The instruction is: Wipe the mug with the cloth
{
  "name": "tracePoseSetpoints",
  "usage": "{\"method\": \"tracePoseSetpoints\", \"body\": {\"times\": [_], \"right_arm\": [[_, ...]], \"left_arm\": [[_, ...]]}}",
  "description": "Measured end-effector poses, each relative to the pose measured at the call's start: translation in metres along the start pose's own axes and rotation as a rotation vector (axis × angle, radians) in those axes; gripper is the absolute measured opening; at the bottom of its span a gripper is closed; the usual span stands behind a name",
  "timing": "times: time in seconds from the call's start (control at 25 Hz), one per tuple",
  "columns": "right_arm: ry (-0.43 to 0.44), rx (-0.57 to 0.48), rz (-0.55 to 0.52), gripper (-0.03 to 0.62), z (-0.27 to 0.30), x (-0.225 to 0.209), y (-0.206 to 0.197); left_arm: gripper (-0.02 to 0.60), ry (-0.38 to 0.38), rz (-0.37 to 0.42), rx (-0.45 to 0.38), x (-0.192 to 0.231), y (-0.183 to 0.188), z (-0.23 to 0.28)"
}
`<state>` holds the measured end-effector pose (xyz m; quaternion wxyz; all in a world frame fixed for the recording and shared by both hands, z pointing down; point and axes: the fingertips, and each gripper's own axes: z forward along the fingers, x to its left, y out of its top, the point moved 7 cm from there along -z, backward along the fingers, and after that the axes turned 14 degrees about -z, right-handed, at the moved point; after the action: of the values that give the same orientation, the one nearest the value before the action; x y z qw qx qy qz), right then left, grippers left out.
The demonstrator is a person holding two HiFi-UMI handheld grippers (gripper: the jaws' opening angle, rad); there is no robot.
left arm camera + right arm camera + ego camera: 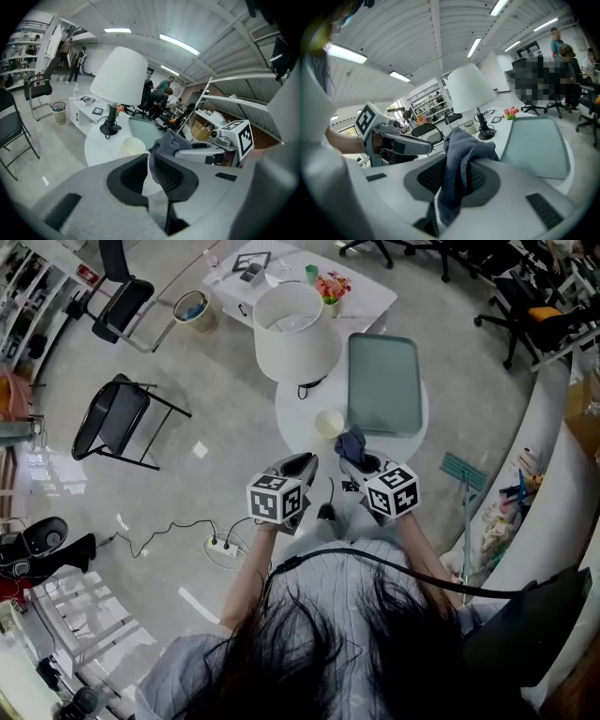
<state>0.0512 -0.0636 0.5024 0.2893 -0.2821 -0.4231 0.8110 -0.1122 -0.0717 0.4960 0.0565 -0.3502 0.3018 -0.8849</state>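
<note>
A cream mug stands upright on the round white table, near its front edge. In the left gripper view the mug is just beyond the jaws. My right gripper is shut on a blue-grey cloth, which it holds just right of the mug and apart from it. The cloth hangs bunched between the jaws of the right gripper. My left gripper hovers a little short of the mug, on its left. The left gripper has its jaws together and holds nothing.
A white table lamp stands at the back of the table, with a green tray to its right. A power strip and cables lie on the floor. A black folding chair stands to the left.
</note>
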Motion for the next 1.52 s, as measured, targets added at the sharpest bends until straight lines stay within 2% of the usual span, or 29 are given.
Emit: {"method": "tracePoseSetpoints", "body": {"times": [0.32, 0.72, 1.16, 1.52], "right_arm": [[-0.079, -0.068, 0.022, 0.086, -0.017, 0.03, 0.006], [-0.149, -0.053, 0.041, 0.086, -0.043, 0.067, -0.017], [-0.126, -0.011, 0.046, 0.086, -0.06, 0.089, -0.032], [-0.105, -0.018, 0.044, 0.086, -0.087, 0.098, -0.047]], "left_arm": [[0.054, -0.017, 0.003, -0.032, -0.006, -0.012, -0.022], [0.054, -0.052, 0.076, 0.024, -0.015, -0.047, -0.034], [0.054, -0.069, 0.085, 0.047, -0.032, -0.075, -0.037], [0.055, -0.049, 0.092, 0.01, -0.061, -0.085, -0.041]]}}
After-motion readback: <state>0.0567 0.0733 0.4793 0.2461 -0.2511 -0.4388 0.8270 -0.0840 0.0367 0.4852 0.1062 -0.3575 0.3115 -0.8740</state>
